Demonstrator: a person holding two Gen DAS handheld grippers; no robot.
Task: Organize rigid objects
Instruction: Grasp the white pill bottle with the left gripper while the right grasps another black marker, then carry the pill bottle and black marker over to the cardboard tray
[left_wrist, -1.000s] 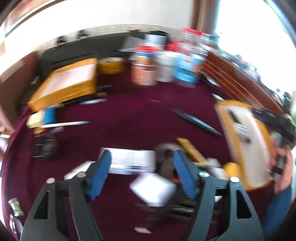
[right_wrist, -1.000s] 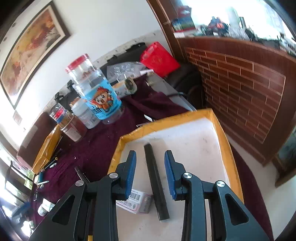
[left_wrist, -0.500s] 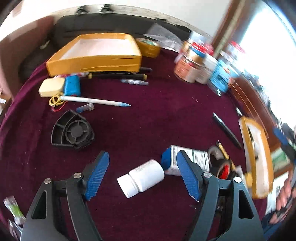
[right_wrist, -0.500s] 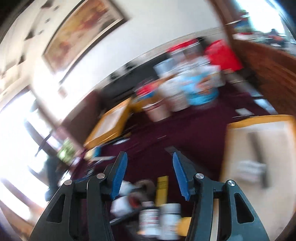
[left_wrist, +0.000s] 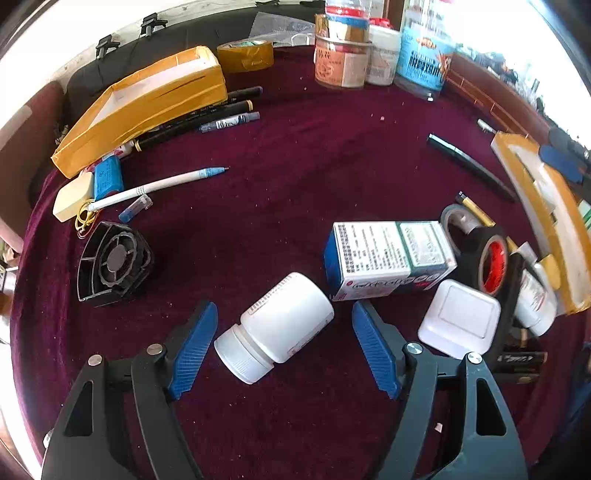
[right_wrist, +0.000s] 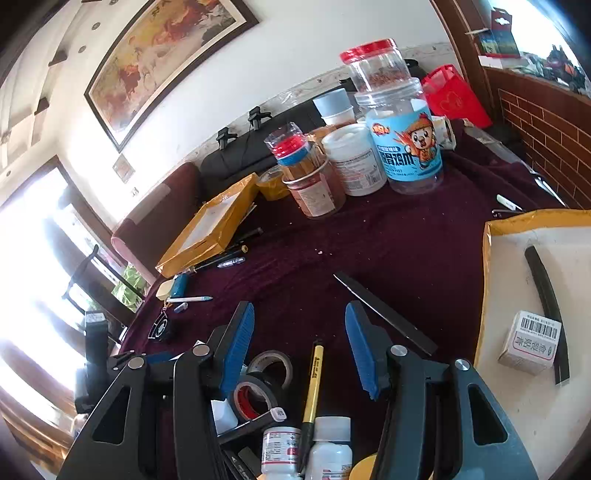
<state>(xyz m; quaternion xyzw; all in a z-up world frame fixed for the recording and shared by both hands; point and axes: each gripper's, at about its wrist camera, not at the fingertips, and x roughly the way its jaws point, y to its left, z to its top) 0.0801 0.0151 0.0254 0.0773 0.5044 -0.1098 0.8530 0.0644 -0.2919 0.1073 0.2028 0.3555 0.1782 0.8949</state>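
White plastic bottle (left_wrist: 280, 326) lies on its side between the left tool's (left_wrist: 284, 343) spread, untouching jaws. Closing could roll it into the medicine box (left_wrist: 388, 258) just beyond. Right tool (right_wrist: 299, 347), jaws apart and empty, hovers over tape rolls (right_wrist: 258, 387).

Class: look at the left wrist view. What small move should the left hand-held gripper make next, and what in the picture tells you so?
Probably ease down and close on the white bottle. The left hand-held gripper stands open with its blue fingers either side of the bottle, which lies on its side on the maroon cloth, not yet touched.
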